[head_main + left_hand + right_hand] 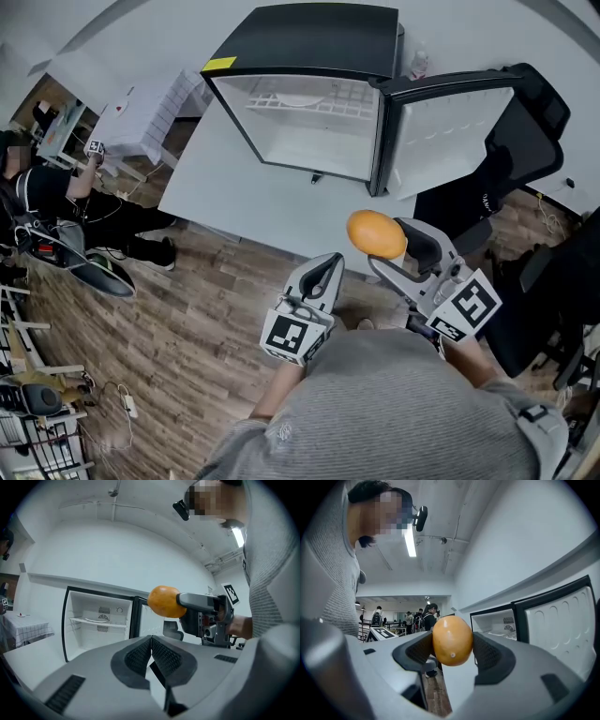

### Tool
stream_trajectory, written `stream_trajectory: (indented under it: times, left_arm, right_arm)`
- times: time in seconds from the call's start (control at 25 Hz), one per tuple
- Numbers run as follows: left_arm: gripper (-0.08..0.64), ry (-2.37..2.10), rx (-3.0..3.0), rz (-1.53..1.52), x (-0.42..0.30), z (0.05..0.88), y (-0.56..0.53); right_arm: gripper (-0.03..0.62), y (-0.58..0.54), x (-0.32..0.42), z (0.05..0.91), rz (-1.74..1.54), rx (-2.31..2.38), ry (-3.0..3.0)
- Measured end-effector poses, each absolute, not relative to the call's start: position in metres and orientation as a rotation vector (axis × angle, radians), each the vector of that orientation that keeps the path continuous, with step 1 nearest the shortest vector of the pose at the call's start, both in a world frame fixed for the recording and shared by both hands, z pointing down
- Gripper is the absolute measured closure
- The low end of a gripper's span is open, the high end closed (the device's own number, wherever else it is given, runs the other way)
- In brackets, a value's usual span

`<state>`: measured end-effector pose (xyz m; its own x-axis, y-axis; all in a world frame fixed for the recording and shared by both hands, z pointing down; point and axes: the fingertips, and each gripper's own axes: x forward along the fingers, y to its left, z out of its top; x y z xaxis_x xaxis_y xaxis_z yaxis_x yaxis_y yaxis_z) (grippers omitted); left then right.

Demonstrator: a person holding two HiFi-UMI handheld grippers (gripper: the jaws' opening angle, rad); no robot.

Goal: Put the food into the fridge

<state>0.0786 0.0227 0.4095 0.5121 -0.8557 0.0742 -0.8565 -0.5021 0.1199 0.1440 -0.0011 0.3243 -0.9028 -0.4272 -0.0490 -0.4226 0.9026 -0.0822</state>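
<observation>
Clamping an orange fruit [377, 234] between its jaws, the right hand-held gripper [453, 649] hovers nearer than the open fridge [309, 103] on the white worktop [234, 197]. The left hand-held gripper [151, 654] is clenched empty.

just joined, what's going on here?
A person holds a gripper in each hand, facing a small fridge that sits on a white table. The right gripper is shut on an orange fruit, held in the air short of the fridge. The left gripper is shut and empty. The fridge door is swung open, and the fruit isn't inside yet.
</observation>
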Motion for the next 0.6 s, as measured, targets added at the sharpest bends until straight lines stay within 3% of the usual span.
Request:
stream_trajectory:
  times: [0.6]
  left_arm:
    - [0.552,-1.365,2.673,0.032,-0.017,0.408,-0.057]
  right_arm:
    - [0.316,-0.079,0.049,0.324,-0.123,-0.806,2.953]
